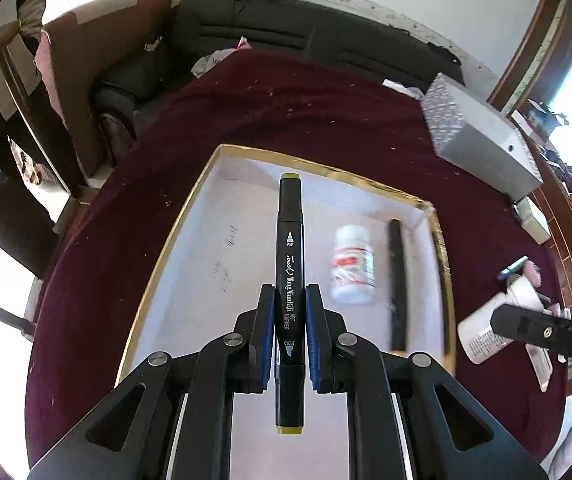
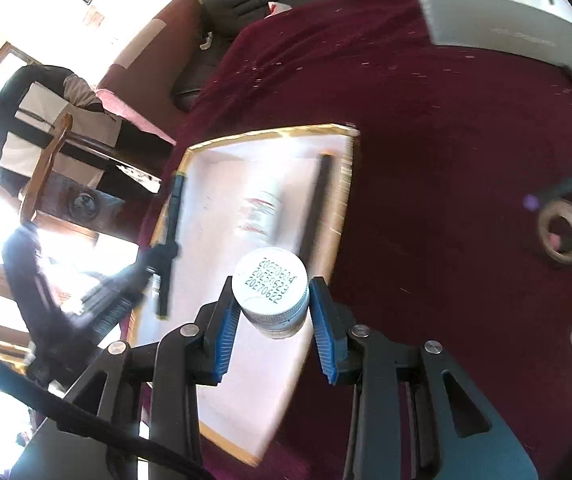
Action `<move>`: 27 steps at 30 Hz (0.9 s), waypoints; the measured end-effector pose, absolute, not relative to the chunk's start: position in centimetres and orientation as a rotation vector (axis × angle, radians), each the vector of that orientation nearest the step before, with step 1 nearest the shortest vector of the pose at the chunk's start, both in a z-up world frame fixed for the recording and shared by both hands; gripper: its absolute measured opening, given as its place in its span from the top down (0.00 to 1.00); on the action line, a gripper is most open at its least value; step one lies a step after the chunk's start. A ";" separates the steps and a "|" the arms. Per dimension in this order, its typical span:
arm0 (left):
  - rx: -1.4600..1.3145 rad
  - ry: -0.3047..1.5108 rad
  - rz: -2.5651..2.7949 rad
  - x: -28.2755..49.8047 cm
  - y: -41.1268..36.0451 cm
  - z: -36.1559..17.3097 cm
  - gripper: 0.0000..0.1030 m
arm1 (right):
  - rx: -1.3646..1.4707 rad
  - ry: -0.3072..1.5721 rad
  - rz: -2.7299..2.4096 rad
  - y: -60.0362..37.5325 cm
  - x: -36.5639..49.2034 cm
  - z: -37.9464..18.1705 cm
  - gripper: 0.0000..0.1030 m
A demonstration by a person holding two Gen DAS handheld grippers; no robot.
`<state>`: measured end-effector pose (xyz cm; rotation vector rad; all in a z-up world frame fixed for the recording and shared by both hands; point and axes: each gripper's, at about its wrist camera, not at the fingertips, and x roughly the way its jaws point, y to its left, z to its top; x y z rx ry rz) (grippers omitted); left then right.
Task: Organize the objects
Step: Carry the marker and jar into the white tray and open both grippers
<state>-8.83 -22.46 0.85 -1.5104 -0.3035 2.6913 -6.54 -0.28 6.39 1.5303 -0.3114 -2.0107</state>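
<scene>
Left gripper (image 1: 289, 300): pinching black marker (image 1: 289, 240) lengthwise above gold-rimmed tray (image 1: 174, 236).
Right gripper (image 2: 272, 304): clamped on white bottle (image 2: 272, 296) over tray's near right edge.
Tray's left half: bare.

Blown-out window glare, motion-blurred fisheye edges

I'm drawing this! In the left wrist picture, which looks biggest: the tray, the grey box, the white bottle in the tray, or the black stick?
1. Gold-rimmed white tray
2. Patterned grey box
3. The white pill bottle lying in the tray and the long black stick beside it: unsure, since the stick looks longer and the bottle fatter.

The box sits farther away, so it may really be bigger.
</scene>
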 end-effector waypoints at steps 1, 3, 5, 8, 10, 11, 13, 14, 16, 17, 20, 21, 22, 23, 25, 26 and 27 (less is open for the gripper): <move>-1.522 -0.306 2.689 -9.4 -22.9 0.4 0.89 | 1.535 -0.335 -1.999 -1.3 -7.2 6.2 0.68; -1.543 -0.313 2.682 -10.4 -23.5 -0.6 0.89 | 1.543 -0.377 -1.981 -3.3 -8.5 6.0 0.68; -1.562 -0.340 2.671 -11.0 -24.4 -1.3 0.89 | 1.551 -0.405 -1.968 -4.9 -9.5 5.9 0.68; -1.576 -0.367 2.663 -12.0 -25.4 -2.2 0.89 | 1.566 -0.437 -1.962 -7.6 -11.1 5.5 0.68; -1.580 -0.369 2.662 -12.6 -25.7 -2.6 0.89 | 1.578 -0.436 -1.978 -8.8 -12.0 5.1 0.68; -1.580 -0.370 2.661 -12.8 -26.0 -2.6 0.89 | 1.587 -0.429 -1.985 -9.3 -12.4 4.8 0.68; -1.581 -0.378 2.656 -13.3 -26.2 -2.9 0.89 | 1.607 -0.408 -2.008 -10.1 -13.1 4.1 0.68; -1.579 -0.383 2.653 -13.4 -26.3 -3.0 0.89 | 1.616 -0.402 -2.015 -10.2 -13.3 3.7 0.68; -1.580 -0.387 2.650 -13.7 -26.5 -3.3 0.89 | 1.633 -0.392 -2.024 -10.4 -13.7 3.0 0.68; -1.583 -0.387 2.648 -13.8 -26.6 -3.5 0.89 | 1.638 -0.385 -2.031 -10.6 -13.9 2.8 0.68; -1.583 -0.381 2.651 -14.0 -26.6 -3.8 0.89 | 1.649 -0.337 -2.052 -11.2 -13.9 2.3 0.68; -1.580 -0.373 2.655 -14.0 -26.5 -3.8 0.89 | 1.651 -0.320 -2.060 -11.3 -13.9 2.2 0.68; -1.577 -0.367 2.657 -14.1 -26.4 -3.8 0.89 | 1.651 -0.308 -2.065 -11.4 -13.9 2.1 0.68; -1.575 -0.361 2.659 -14.2 -26.3 -3.8 0.89 | 1.651 -0.298 -2.068 -11.4 -13.8 2.1 0.68; -1.571 -0.346 2.666 -14.2 -26.2 -3.7 0.89 | 1.652 -0.275 -2.078 -11.5 -13.7 2.0 0.68; -1.569 -0.341 2.670 -14.2 -26.2 -3.7 0.89 | 1.651 -0.267 -2.082 -11.6 -13.7 2.0 0.68; -1.567 -0.340 2.675 -14.2 -26.2 -3.7 0.89 | 1.651 -0.262 -2.084 -11.6 -13.6 2.0 0.68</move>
